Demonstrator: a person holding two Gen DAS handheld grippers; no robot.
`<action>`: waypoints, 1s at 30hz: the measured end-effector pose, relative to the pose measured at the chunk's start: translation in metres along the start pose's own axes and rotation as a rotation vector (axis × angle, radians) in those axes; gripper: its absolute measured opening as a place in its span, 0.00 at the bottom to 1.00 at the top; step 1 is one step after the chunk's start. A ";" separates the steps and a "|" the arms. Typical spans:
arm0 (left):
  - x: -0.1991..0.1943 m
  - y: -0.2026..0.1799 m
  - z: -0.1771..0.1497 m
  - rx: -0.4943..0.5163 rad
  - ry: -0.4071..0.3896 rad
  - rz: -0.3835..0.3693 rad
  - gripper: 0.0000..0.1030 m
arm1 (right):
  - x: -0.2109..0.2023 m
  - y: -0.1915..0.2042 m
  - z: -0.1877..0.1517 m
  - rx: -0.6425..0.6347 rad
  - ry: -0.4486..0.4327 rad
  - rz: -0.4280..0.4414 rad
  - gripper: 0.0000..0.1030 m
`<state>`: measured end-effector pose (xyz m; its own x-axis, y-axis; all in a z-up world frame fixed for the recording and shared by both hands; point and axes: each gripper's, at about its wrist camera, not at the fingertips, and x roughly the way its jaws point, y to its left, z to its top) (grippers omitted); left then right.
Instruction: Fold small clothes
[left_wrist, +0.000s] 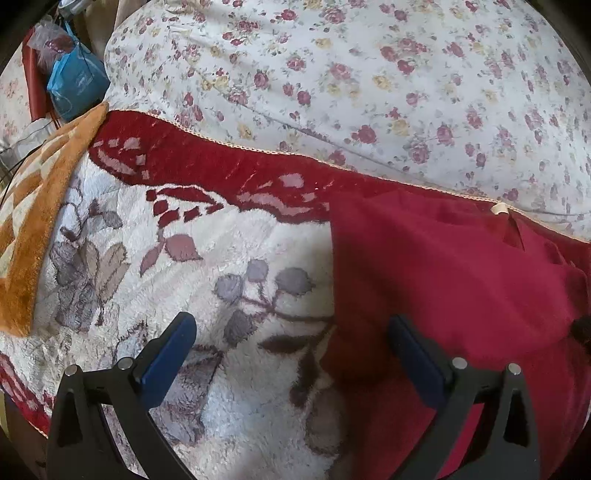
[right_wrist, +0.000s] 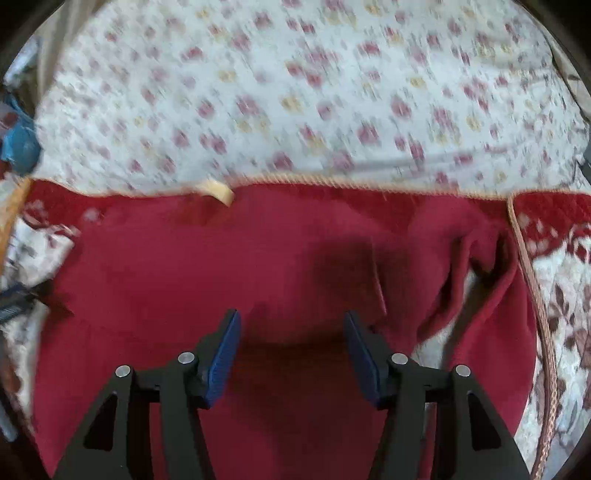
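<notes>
A dark red fleece garment (left_wrist: 454, 280) lies spread on a plush white and red floral blanket (left_wrist: 207, 266). A small cream label (left_wrist: 499, 209) shows at its far edge. My left gripper (left_wrist: 291, 332) is open and empty, hovering over the garment's left edge, one finger over the blanket and one over the red cloth. In the right wrist view the garment (right_wrist: 229, 266) fills the middle, with a rumpled fold (right_wrist: 476, 273) at its right side. My right gripper (right_wrist: 291, 332) is open and empty just above the garment. That view is blurred.
A white quilt with rose print (left_wrist: 369, 74) lies beyond the blanket. An orange and white towel (left_wrist: 33, 221) lies at the left. A blue bag (left_wrist: 75, 83) and clutter sit at the far left. The blanket's braided trim (right_wrist: 539, 317) runs down the right.
</notes>
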<state>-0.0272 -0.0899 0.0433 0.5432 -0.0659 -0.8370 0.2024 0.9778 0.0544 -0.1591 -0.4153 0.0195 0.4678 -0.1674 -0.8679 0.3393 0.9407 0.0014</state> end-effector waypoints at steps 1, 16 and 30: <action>-0.001 0.000 0.000 -0.001 -0.002 -0.002 1.00 | 0.000 -0.003 0.000 0.010 -0.003 0.011 0.60; -0.034 -0.018 -0.002 0.027 -0.080 -0.121 1.00 | -0.074 -0.045 -0.037 0.085 -0.107 0.021 0.74; -0.028 -0.018 -0.005 0.025 -0.057 -0.146 1.00 | -0.074 -0.134 -0.059 0.321 -0.075 -0.092 0.78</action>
<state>-0.0503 -0.1050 0.0630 0.5519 -0.2192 -0.8046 0.3029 0.9516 -0.0515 -0.2871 -0.5121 0.0543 0.4779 -0.2796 -0.8327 0.6168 0.7817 0.0915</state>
